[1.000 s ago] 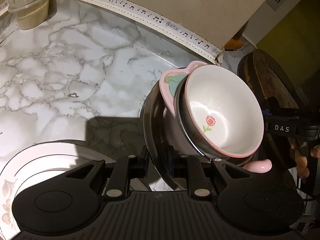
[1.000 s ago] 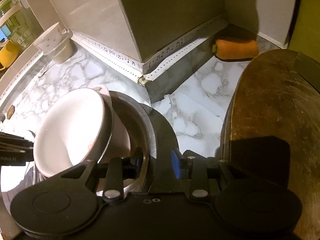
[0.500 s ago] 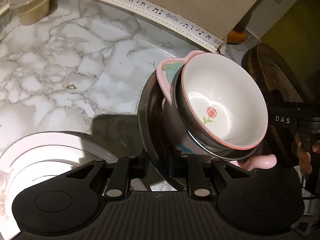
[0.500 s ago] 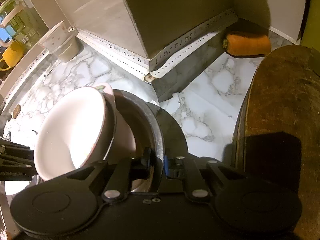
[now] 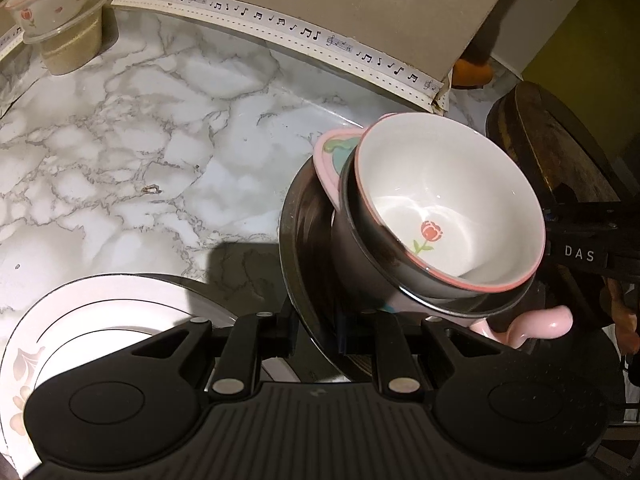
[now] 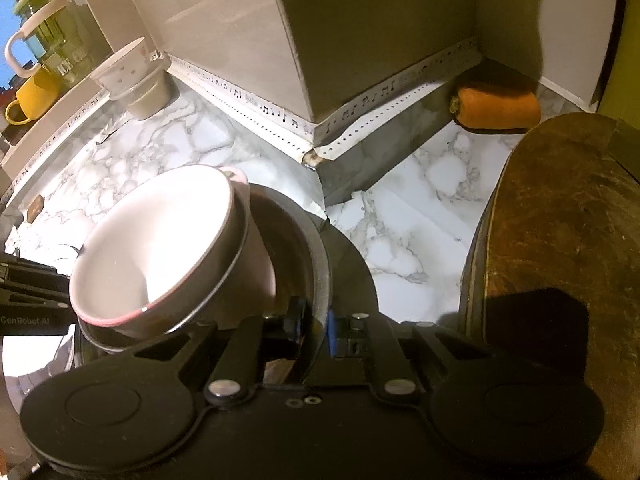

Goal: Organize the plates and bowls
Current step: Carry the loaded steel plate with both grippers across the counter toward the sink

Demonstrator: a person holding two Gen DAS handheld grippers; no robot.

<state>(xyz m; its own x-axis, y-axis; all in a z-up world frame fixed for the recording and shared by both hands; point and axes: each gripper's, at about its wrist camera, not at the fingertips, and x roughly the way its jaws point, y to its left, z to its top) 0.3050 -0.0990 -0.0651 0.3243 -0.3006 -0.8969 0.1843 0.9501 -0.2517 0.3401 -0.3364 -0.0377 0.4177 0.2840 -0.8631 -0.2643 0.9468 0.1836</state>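
Marble-patterned countertop (image 5: 168,128) here, white with grey veining, edged at the wall by a white strip printed with music notes (image 5: 280,24). Far corner: a beige cup (image 5: 70,46) stands on it, a tulip-dotted bowl (image 5: 48,0) nested in its top. Near edge, a white plate (image 5: 100,312) with a floral rim lies flat. Over on the right, an orange carrot chunk (image 6: 496,110) lies against the wall (tucked in shadow), and beside it a dark round wooden board (image 6: 560,248) sits on the surface.
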